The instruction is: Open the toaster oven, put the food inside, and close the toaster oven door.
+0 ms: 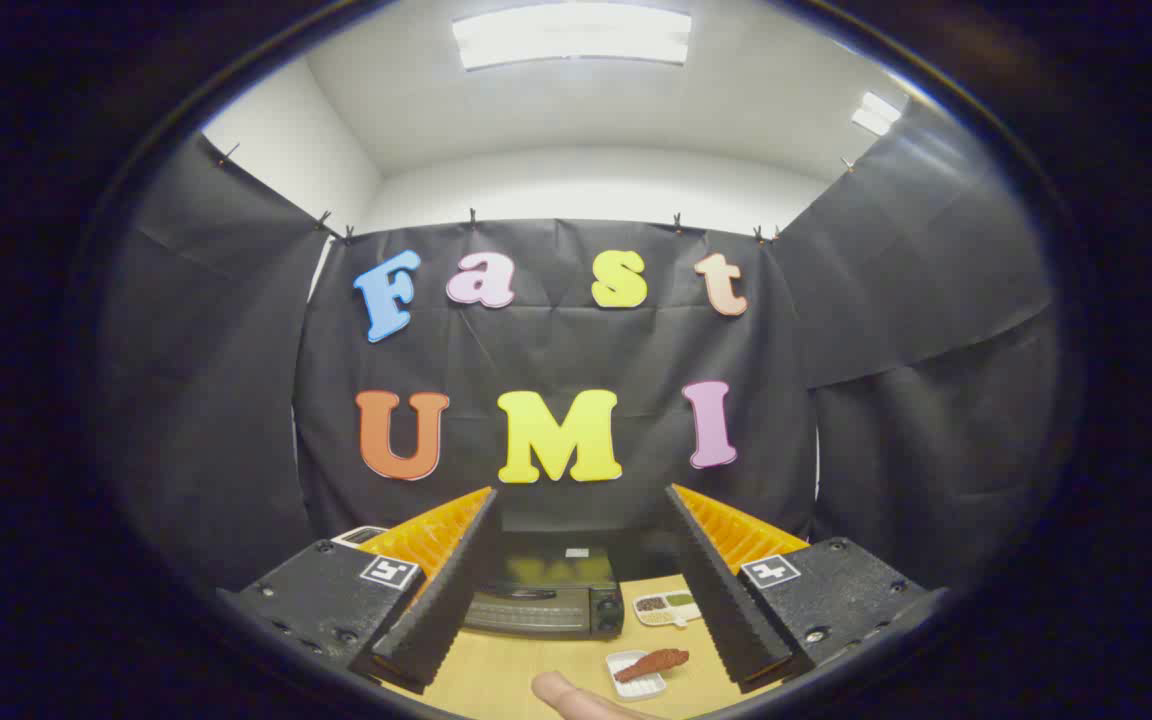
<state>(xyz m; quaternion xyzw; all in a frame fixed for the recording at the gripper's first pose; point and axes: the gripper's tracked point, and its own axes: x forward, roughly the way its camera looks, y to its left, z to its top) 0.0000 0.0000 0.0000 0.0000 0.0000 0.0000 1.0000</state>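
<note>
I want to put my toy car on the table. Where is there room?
The bare wood in front of the toaster oven, left of the small dish holding the reddish food, is free. It is crowded to the oven's right, where a divided tray sits above that dish. The claw hangs open above.

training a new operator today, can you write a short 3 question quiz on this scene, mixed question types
1. True or false: the toaster oven door is already open.
2. The claw fingers are: A) shut on the food B) open, holding nothing C) shut on the door handle.
3. What does the reddish-brown food rest on?

Key:
1. False; the door is closed.
2. B.
3. A small white tray on the wooden table, in front of the oven and between the fingers.
</note>
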